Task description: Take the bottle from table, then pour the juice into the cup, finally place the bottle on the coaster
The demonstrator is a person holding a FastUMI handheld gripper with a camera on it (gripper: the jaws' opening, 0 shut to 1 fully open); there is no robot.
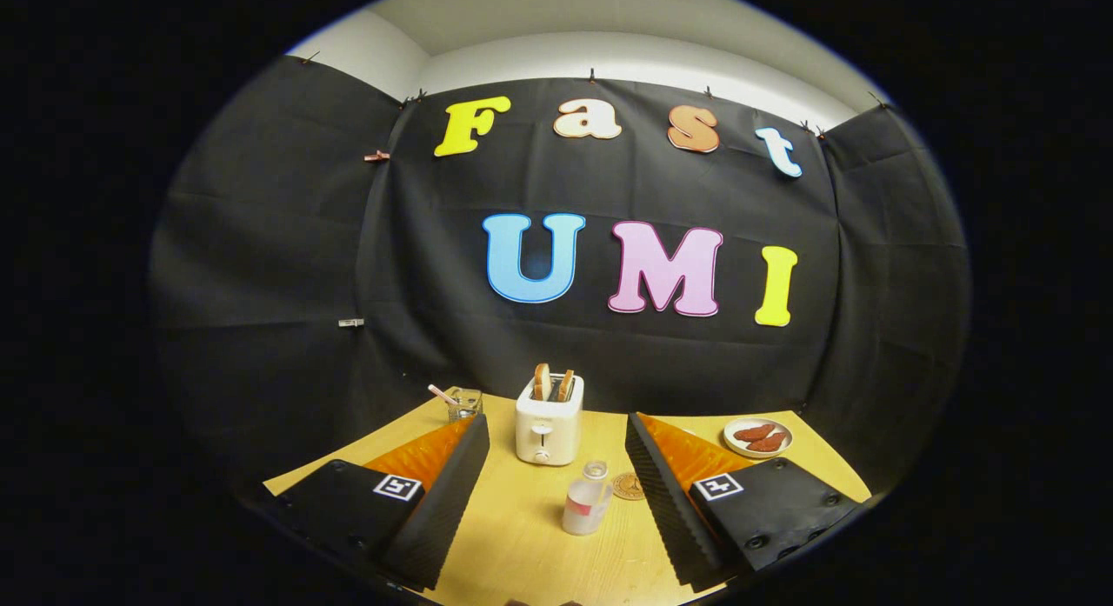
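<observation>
The small clear plastic bottle (pixel 584 504), with a little pale pink juice low in it and seemingly no cap, stands upright on the yellow wooden worktop (pixel 522 545) between the two fingers of the tool (pixel 556 484), somewhat nearer the right one and touching neither. The tool is spread wide and holds nothing. Just beside the bottle, on its right and a bit farther back, lies the round brown patterned coaster (pixel 628 486), flat on the worktop.

Beyond the bottle stands a cream two-slot toaster (pixel 548 428) with two slices of toast sticking up from it. Left of the toaster, past the left fingertip, is the clear glass cup (pixel 464 403) with a pink-handled stick or spoon leaning in it. Past the right fingertip sits a small white plate (pixel 758 437) of reddish-brown food.

The grasp is judged not yet begun. The risks from here: because the bottle sits off-centre, the right finger would likely meet it first on closing and could push or tip it, spilling juice from the open neck. A hard squeeze could buckle thin plastic. The cup is small and well apart from the bottle, with the toaster close by, so a careless swing could bump the toaster or pour wide.
</observation>
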